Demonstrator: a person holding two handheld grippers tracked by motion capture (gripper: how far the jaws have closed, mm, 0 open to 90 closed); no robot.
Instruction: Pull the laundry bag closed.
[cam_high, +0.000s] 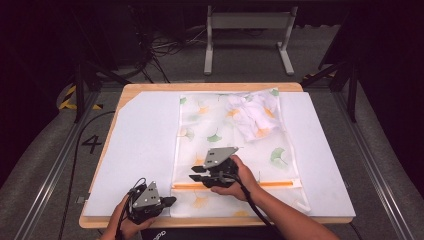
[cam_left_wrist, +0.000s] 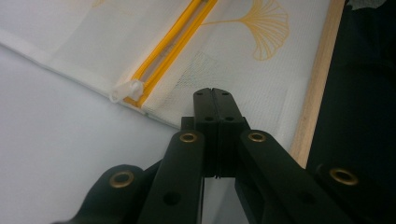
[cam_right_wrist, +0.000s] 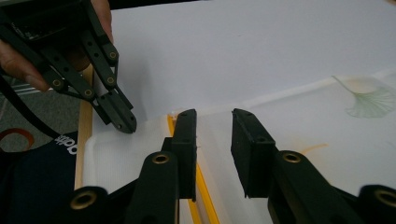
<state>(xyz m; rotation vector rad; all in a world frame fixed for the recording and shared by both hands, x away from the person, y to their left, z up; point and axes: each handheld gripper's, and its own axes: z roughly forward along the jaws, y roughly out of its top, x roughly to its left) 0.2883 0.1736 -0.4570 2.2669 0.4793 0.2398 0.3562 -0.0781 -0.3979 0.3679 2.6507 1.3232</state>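
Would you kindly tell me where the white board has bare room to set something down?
The widest bare patch lies left of the mesh bag, above the left gripper. A narrower strip runs along the bag's right edge. Around the right gripper it is crowded.

A white mesh bag (cam_high: 230, 145) with green and orange leaf prints, orange zipper (cam_high: 280, 184).
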